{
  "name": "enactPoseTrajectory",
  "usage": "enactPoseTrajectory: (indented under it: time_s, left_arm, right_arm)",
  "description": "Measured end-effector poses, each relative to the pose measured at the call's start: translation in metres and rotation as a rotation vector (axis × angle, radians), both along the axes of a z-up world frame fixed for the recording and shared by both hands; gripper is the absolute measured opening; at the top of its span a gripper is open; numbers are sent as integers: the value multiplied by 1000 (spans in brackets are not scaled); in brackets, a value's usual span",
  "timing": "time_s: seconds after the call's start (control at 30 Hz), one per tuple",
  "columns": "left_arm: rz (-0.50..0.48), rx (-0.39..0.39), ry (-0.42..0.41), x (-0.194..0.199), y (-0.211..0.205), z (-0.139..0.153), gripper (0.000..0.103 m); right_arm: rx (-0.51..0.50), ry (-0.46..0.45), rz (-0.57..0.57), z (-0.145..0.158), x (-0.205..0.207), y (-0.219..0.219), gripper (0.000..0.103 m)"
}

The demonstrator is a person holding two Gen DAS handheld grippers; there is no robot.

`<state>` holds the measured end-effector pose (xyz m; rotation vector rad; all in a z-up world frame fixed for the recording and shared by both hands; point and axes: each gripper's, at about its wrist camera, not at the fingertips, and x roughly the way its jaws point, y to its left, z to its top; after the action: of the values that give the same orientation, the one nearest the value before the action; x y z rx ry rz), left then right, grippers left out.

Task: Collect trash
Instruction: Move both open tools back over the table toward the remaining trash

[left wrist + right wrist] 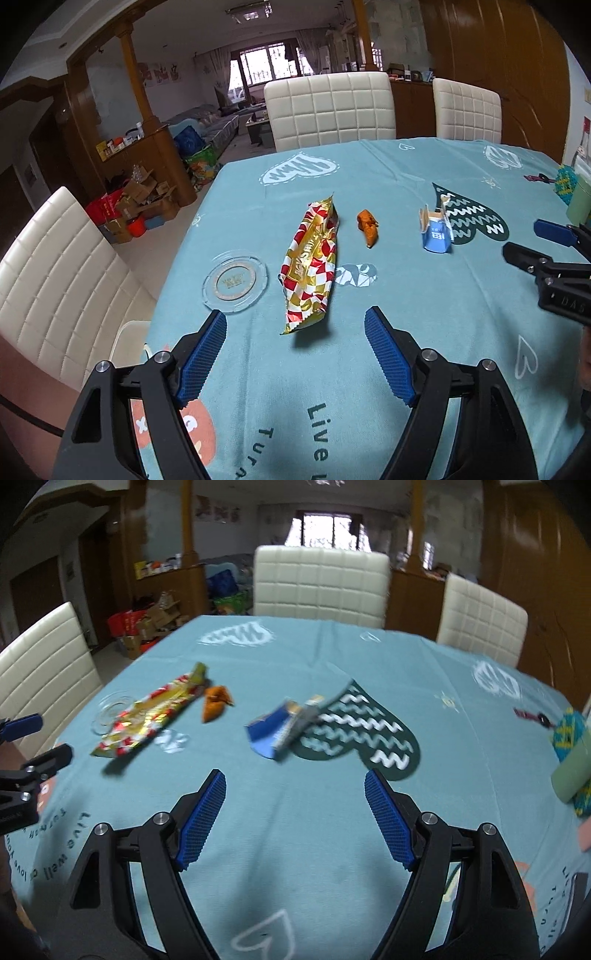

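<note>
Three pieces of trash lie on the blue tablecloth (369, 173): a red, white and gold snack wrapper (312, 264), a crumpled orange wrapper (368, 227) and a torn blue carton (437, 232). My left gripper (295, 325) hovers open just short of the snack wrapper's near end, nothing between its blue pads. My right gripper (295, 786) is open above the cloth, with the blue carton (280, 727) ahead of it and slightly left. The snack wrapper (147, 716) and orange wrapper (216, 703) lie to its left. Each gripper shows at the edge of the other's view: right gripper (532, 240), left gripper (33, 738).
A clear glass ashtray (235, 282) sits left of the snack wrapper near the table's left edge. A pale green cylinder on a knitted coaster (572, 771) and a small dark key-like object (532, 716) lie at the right. White padded chairs (330, 110) surround the table.
</note>
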<state>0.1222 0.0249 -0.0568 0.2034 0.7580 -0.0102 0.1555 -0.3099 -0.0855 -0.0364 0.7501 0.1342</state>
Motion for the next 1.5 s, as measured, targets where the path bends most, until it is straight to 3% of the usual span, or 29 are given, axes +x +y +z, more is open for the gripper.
enactPoseTrajectory:
  time_s: [0.3,0.5,0.87,0.97,1.07,1.33,1.5]
  left_arm:
    - [78,-79,90,48,24,-22,75]
    - [37,-76,99,73,11,-31,76]
    - [-1,-97,158,103,4,-55,76]
    - [1,-137,133,100,19,-45,76]
    - [33,-129,99,97,38,-33,76]
    - [35,-104,85,96,41,-22,76]
    - [24,-70,88,84,53,-21,76]
  right_arm:
    - [13,62,-42,-17,45,-18,77]
    - [-7,101,-80,-25,71,-14,75]
    - [20,118,3,-27,94,25,76]
    - [-3,75,-35,-25,93,24,76]
    - [-64,10,-121,-18,88,8,76]
    - [-56,56,-141,-21,80,-21,75]
    - [9,97,-64,-23,79,-9,75]
